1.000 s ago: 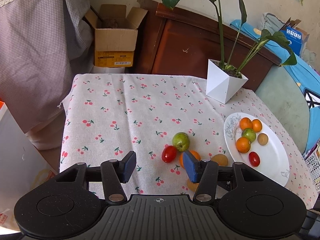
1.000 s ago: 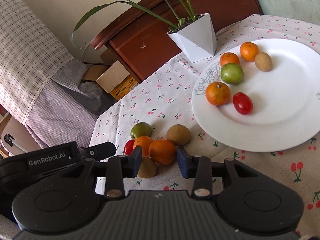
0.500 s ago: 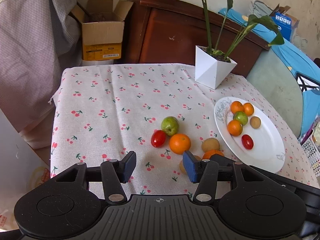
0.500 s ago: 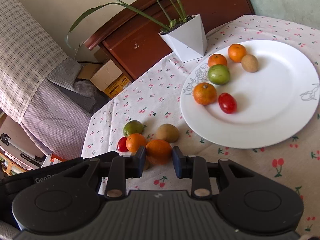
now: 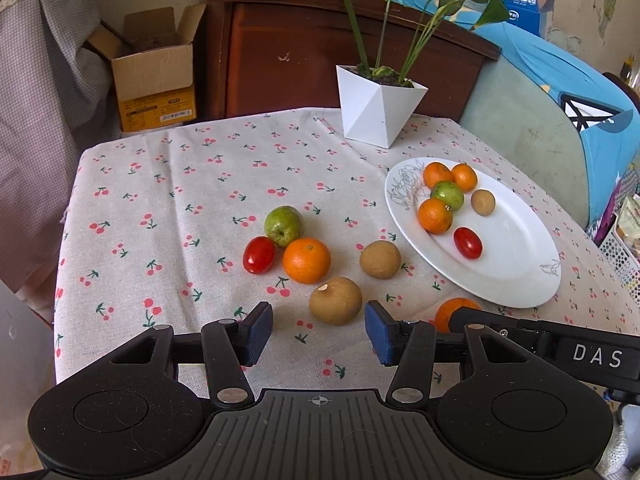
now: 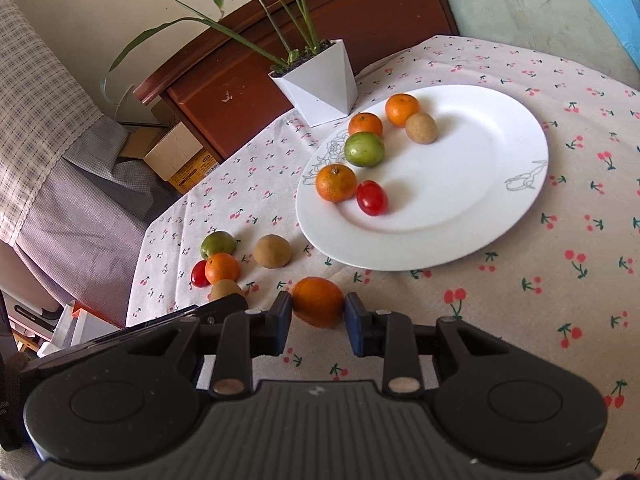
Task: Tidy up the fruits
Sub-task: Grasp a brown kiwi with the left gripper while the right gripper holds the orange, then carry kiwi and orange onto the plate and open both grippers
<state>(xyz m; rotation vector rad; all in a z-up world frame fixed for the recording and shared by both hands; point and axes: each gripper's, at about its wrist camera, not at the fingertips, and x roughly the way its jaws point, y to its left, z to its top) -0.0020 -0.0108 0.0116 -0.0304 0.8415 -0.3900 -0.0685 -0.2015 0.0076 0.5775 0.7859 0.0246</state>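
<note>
The right wrist view is showing the right claw [image 6: 318, 314] clamping an orange [image 6: 318, 301], both pads pressing its sides, just short of the white plate [image 6: 516, 216]; the jaws have just been closing on it. The left wrist view is showing only the top of that orange [image 5: 454, 307] behind the right claw's black arm, w/ the grip itself hidden. The left claw [image 5: 319, 333] is standing apart, holding nothing, w/ a brown round fruit [image 5: 335, 301] lying on the cloth just ahead of the gap and no pad touching it. In the right view that fruit is showing only as a sliver behind the left claw's body. Both views are showing six fruits on the plate's far-left part: 3 oranges, 1 green fruit [image 6: 364, 149], 1 brown fruit, 1 red tomato [image 6: 371, 197]. Loose on the table [image 5: 160, 184]: a green fruit, a tomato, an orange touching both, and 2 brown fruits. The white planter [image 5: 378, 114] is standing at the table's far edge. Vs. the earliest frames: the clamped orange is now lying apart from the loose cluster and nearer the plate, and the left view is now showing the brown fruit in front of the gap.
</note>
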